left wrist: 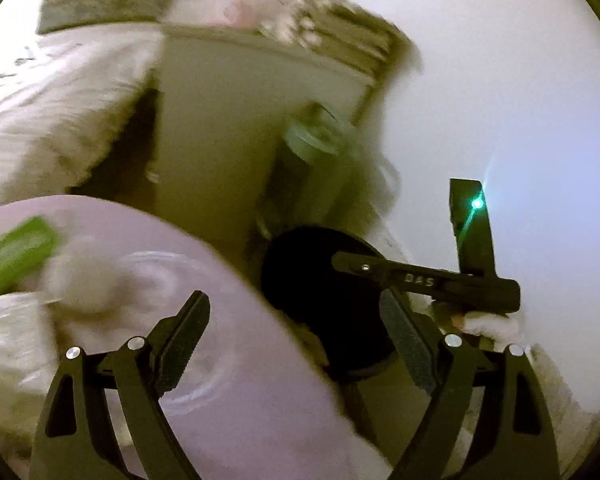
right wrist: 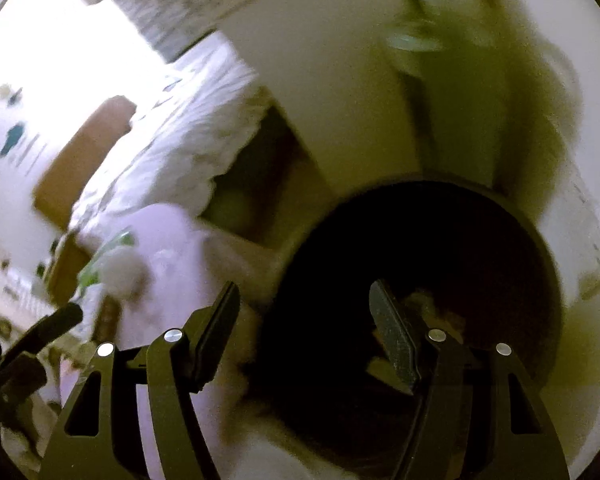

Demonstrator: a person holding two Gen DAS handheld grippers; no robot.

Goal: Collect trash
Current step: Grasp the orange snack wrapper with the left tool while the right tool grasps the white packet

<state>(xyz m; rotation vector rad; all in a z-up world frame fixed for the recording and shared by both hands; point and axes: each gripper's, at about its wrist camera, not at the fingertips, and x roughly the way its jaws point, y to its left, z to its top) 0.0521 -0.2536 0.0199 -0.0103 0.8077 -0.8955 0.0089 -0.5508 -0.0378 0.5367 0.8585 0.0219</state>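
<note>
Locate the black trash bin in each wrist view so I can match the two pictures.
Left wrist: the black trash bin sits just right of lower centre, beyond the open left gripper, partly behind the right gripper's body.
Right wrist: the bin's dark opening fills the lower right, under the open right gripper.
Shared landmark: the round lavender surface to the bin's left.

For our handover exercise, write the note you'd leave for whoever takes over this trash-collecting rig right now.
Left hand-held gripper: open, empty, above the pale lilac round table.
Right hand-held gripper: open, empty, over the dark trash bin's mouth.
On the table: a crumpled white wad and a green wrapper.
Done: some scraps seem to lie in the bin, though it's blurry.
Left: pick up the wad and wrapper, drop them in.
</note>
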